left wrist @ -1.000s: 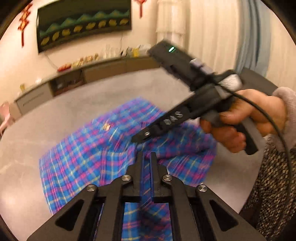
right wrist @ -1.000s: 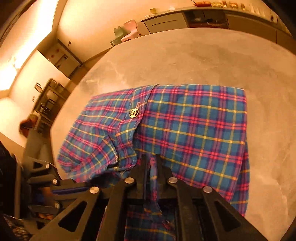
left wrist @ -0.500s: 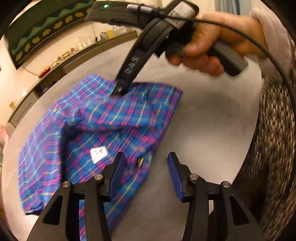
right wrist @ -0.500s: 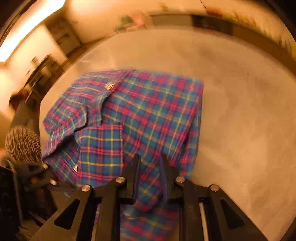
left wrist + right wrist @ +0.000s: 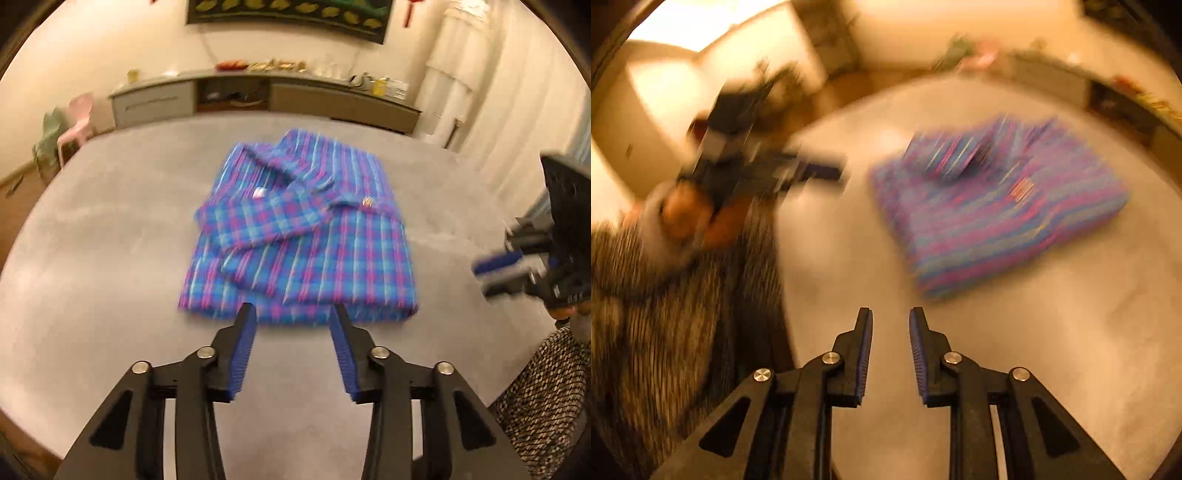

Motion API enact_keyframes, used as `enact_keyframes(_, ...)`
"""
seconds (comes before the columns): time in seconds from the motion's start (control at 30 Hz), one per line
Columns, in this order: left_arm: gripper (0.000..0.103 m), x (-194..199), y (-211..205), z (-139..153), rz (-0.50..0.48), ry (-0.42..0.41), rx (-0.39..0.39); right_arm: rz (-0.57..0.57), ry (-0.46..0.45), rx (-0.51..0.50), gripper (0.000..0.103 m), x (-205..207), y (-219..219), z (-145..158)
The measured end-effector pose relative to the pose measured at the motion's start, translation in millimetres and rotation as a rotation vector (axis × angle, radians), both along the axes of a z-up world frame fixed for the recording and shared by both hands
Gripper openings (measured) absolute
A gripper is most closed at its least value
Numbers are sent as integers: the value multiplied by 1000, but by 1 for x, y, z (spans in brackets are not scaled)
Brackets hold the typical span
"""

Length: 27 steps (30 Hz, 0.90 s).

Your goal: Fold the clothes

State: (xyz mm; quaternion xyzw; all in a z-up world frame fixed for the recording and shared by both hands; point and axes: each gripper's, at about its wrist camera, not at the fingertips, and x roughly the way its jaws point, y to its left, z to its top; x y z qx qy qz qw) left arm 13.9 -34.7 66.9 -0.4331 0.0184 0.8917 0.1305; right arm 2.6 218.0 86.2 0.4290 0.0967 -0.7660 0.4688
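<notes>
Shirt (image 5: 303,236) released — folded flat, both grippers (image 5: 291,314) (image 5: 891,314) now open, withdrawn.

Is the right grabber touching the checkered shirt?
Apart. In the right wrist view, the open right gripper stops short of the shirt, with bare table between them.

The left wrist view looks forward over its claw (image 5: 291,314), low above the desk (image 5: 110,258), near the folded shirt (image 5: 306,236). The right wrist view faces the same shirt (image 5: 997,214) from the side, blurred; both share it.
</notes>
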Motion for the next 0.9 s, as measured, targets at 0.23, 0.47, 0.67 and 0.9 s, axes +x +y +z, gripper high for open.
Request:
enact_keyframes(0.23,42,-90,-12,0,-66,-2,105,-147,156,47,25,-4,-28,-12)
enact_keyframes(0.47,42,-118,1,-69,-34,-143,18,-143,231,230,25,-36,-45,-48)
enact_keyframes(0.67,42,-116,-15,-65,-52,-161,72,-279,290,77,49,-102,-26,-5)
enact_keyframes(0.9,35,-151,-14,-69,9,-86,-59,-392,195,265,49,-155,-37,-74)
